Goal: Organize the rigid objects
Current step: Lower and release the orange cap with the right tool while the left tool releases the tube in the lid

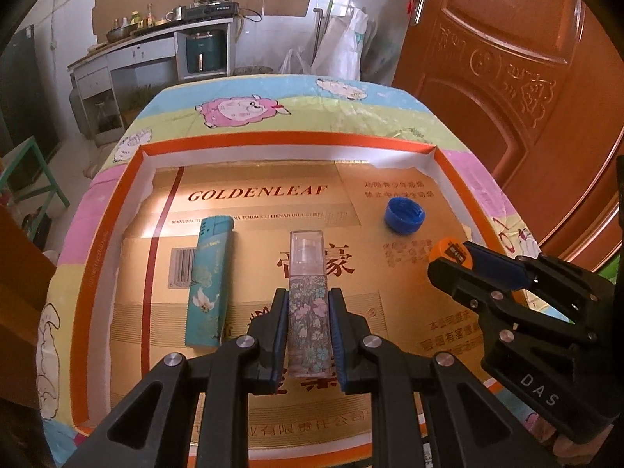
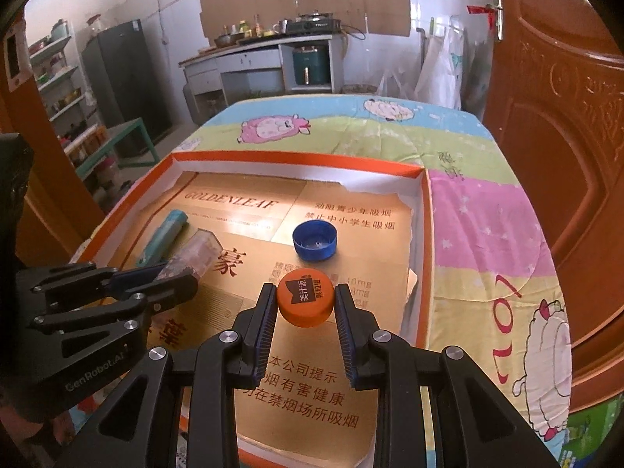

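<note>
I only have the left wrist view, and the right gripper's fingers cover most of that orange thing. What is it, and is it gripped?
Observer: An orange bottle cap, top up with a dark printed label. The right gripper has its fingers pressed on both sides of it.
Operator: Which way up is the blue cap?
Observer: The blue cap lies open side up, apart from the orange one.
Operator: Anything behind that gripper?
Observer: The gold cardboard liner is torn and curls up beside the orange box wall.
</note>
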Demonstrator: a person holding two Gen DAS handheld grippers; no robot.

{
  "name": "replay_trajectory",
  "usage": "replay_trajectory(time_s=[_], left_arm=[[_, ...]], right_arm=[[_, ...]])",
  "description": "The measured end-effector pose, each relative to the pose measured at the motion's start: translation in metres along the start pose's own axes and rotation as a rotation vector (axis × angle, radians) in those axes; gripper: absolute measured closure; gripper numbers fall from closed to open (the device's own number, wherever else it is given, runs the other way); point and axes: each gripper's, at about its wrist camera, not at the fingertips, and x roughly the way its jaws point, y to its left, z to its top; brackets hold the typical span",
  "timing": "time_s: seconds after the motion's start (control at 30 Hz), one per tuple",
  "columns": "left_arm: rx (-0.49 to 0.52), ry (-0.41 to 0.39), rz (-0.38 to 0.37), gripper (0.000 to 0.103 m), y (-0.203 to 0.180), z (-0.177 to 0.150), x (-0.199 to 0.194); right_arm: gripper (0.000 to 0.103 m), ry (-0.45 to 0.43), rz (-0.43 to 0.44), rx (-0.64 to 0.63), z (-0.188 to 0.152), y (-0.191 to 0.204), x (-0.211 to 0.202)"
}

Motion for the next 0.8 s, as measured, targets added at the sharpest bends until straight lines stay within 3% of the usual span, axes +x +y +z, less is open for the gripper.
replay_trajectory(time_s=[0.63, 0.8], left_arm=[[-0.02, -0.01, -0.027, 0.082, 0.005, -0.003, 0.003], [-0.031, -0.021, -0.041, 0.082, 0.008, -0.003, -0.001]], right_arm=[[0.072, 0.042, -0.045, -0.022, -0.004, 0.004, 0.018], [0.062, 0.023, -0.05, -0.02, -0.005, 0.003, 0.013]])
